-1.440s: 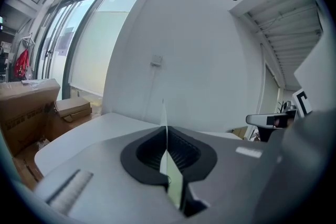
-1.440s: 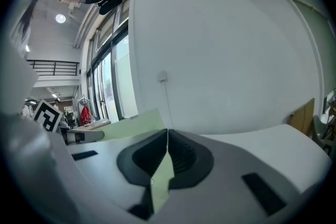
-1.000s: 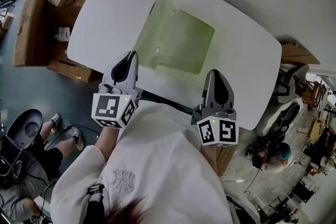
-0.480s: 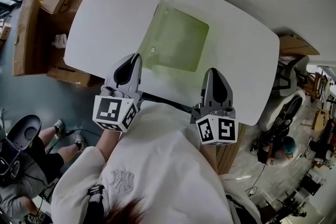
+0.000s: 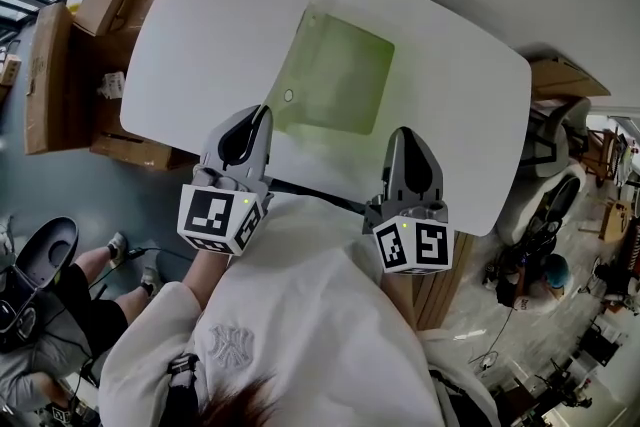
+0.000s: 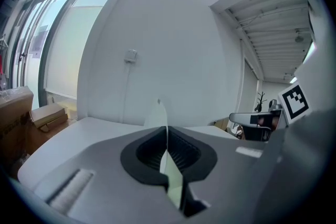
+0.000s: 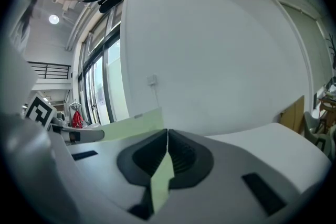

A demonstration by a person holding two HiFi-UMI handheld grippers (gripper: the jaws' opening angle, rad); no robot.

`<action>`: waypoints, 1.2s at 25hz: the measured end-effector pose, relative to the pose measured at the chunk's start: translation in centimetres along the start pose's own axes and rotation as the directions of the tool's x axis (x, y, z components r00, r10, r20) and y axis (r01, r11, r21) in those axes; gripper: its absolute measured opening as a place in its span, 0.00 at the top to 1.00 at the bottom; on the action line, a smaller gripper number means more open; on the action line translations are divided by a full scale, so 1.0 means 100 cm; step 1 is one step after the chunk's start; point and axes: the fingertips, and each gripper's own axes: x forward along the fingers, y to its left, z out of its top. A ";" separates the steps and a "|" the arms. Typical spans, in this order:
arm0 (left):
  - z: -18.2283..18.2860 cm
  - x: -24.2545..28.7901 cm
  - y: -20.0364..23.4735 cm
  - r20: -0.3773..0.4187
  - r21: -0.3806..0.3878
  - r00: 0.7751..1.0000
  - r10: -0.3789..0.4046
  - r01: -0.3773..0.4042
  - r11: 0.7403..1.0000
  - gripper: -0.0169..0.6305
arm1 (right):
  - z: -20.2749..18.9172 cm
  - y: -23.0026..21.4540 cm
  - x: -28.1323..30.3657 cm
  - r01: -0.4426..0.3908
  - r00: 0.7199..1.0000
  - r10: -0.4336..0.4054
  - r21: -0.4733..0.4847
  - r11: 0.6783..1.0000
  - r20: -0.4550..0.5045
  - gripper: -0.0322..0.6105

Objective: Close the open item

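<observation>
So the pale green translucent plastic folder [image 5: 335, 75] is lying flat on the white oval desk [image 5: 200, 35], middle of the head view, cover down. Its long axis runs away from the person and leans a bit toward the upper right. There's a small round snap [image 5: 288, 96] at its lower left corner.

The left gripper [image 5: 258, 112] sits right at that corner, and the right gripper [image 5: 398, 133] is just off the lower right corner. From up there you can't tell if they're touching it.

The gripper views sort that out. The left jaws are pressed together on a thin green sheet seen edge-on [image 6: 160, 113]. The right jaws [image 7: 167, 136] are pinching a green strip too, with more folder [image 7: 131, 123] spreading off to the left.
</observation>
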 end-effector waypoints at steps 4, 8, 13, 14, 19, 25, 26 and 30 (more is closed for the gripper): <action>0.000 0.003 -0.007 -0.006 0.001 1.000 -0.016 0.016 1.000 0.96 | 0.001 -0.003 0.000 0.000 1.000 0.000 0.000 1.000 -0.003 0.93; 0.000 0.006 -0.013 -0.013 0.002 0.999 -0.031 0.031 1.000 0.96 | 0.002 -0.008 -0.001 0.002 1.000 -0.002 0.001 1.000 -0.003 0.94; -0.002 0.009 -0.020 -0.022 0.001 0.999 -0.044 0.044 0.999 0.96 | 0.000 -0.014 -0.003 0.006 1.000 -0.006 0.012 1.000 0.002 0.94; -0.002 0.009 -0.021 -0.024 0.001 0.999 -0.046 0.046 0.999 0.96 | 0.000 -0.015 -0.003 0.005 1.000 -0.005 0.013 1.000 0.001 0.94; -0.004 0.013 -0.030 -0.031 0.005 0.998 -0.052 0.052 0.999 0.96 | 0.000 -0.022 -0.005 -0.005 1.000 0.006 0.008 1.000 -0.004 0.94; -0.007 0.017 -0.045 -0.037 0.011 0.997 -0.073 0.074 0.997 0.96 | 0.000 -0.031 -0.006 -0.022 1.000 0.022 0.008 1.000 -0.008 0.94; -0.008 0.018 -0.048 -0.037 0.012 0.996 -0.077 0.077 0.997 0.96 | 0.000 -0.031 -0.007 -0.027 1.000 0.027 0.003 1.000 -0.010 0.93; -0.011 0.018 -0.053 -0.029 0.016 0.996 -0.079 0.079 0.997 0.96 | -0.004 -0.033 -0.010 -0.036 0.999 0.036 -0.011 0.999 -0.021 0.93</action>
